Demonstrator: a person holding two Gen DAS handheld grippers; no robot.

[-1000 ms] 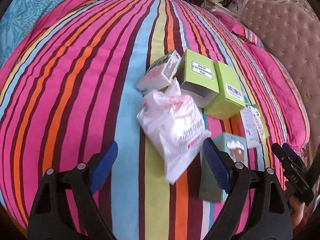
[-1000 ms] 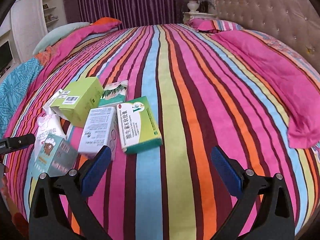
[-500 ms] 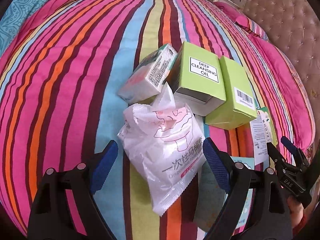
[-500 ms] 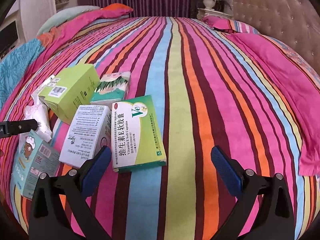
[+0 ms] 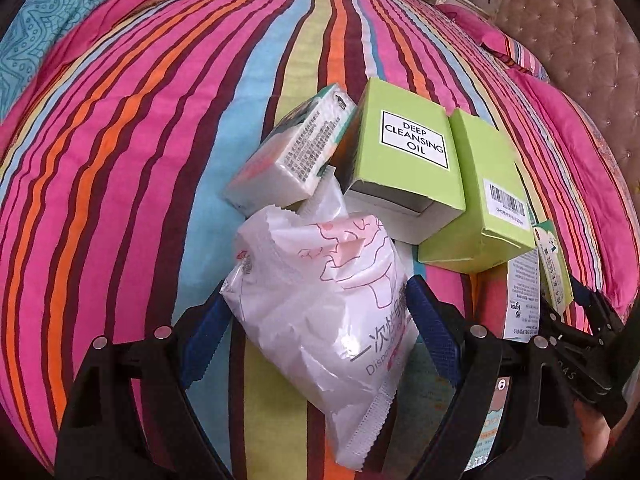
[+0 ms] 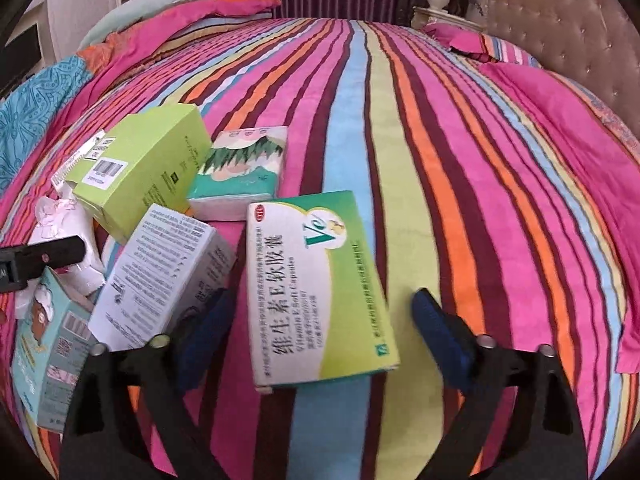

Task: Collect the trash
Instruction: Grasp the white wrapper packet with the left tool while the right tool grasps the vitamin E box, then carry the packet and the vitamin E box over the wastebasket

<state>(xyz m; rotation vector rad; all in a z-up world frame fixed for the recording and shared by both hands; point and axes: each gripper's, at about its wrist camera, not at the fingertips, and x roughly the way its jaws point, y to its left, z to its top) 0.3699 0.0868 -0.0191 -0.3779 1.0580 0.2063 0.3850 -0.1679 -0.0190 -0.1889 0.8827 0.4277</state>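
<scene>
White wipes packet (image 5: 320,312) between left tool (image 5: 316,334) pads, spread, no grip. Right tool (image 6: 324,334) closing around Vitamin E box (image 6: 316,284), not clamped. Green cartons (image 5: 404,160) crowd far side on striped bed (image 5: 120,140).

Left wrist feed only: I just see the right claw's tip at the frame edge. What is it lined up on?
Observer: The right claw straddles a green and white Vitamin E box lying flat on the striped bedspread.
Operator: Gripped?
Observer: Not yet. Its jaws have just been closing, but bedspread shows between the right pad and the box.
Operator: Anything crowding it?
Observer: A white printed box lies by the left finger, outside the claw, close beside the Vitamin E box.
</scene>
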